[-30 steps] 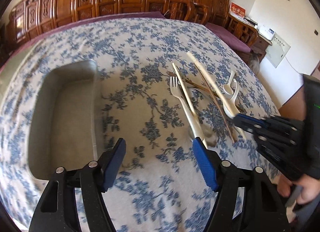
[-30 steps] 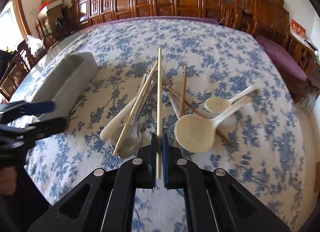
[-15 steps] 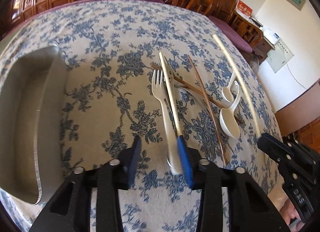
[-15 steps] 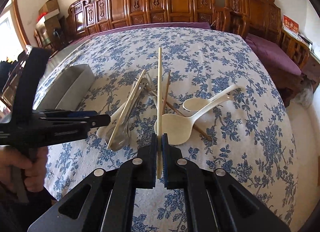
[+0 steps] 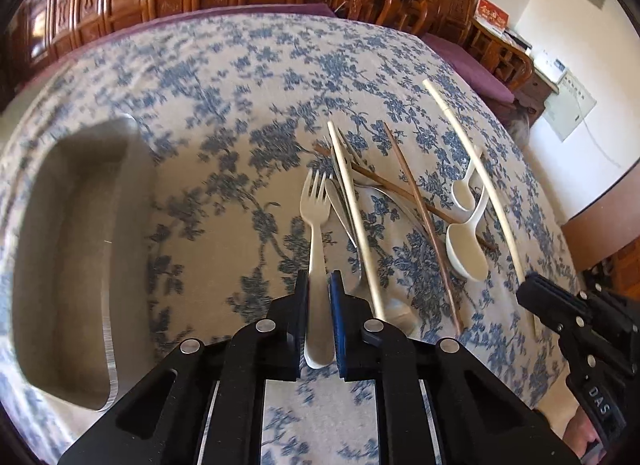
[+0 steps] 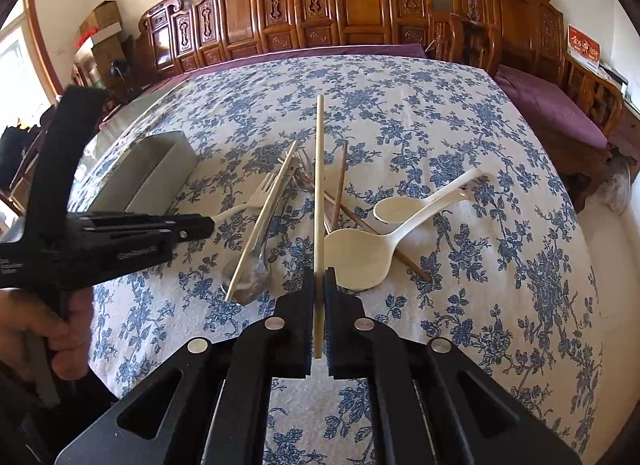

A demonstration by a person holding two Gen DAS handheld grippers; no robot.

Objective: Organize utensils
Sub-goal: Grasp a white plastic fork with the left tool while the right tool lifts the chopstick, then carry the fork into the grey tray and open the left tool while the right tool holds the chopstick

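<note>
Left hand-held gripper (image 5: 319,297) clamped on white fork (image 5: 316,225) handle, fork axis straight ahead along fingers; tray (image 5: 108,345) lies left. Right hand-held gripper (image 6: 319,285) pinches pale chopstick (image 6: 319,193).

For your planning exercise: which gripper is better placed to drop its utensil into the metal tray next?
Left gripper: it grips the white plastic fork, with the grey metal tray directly beside it.

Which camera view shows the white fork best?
The left wrist view: the white fork lies whole along the middle, its handle between the left gripper fingers. In the right wrist view, only its tines and neck show beyond that gripper.
</note>
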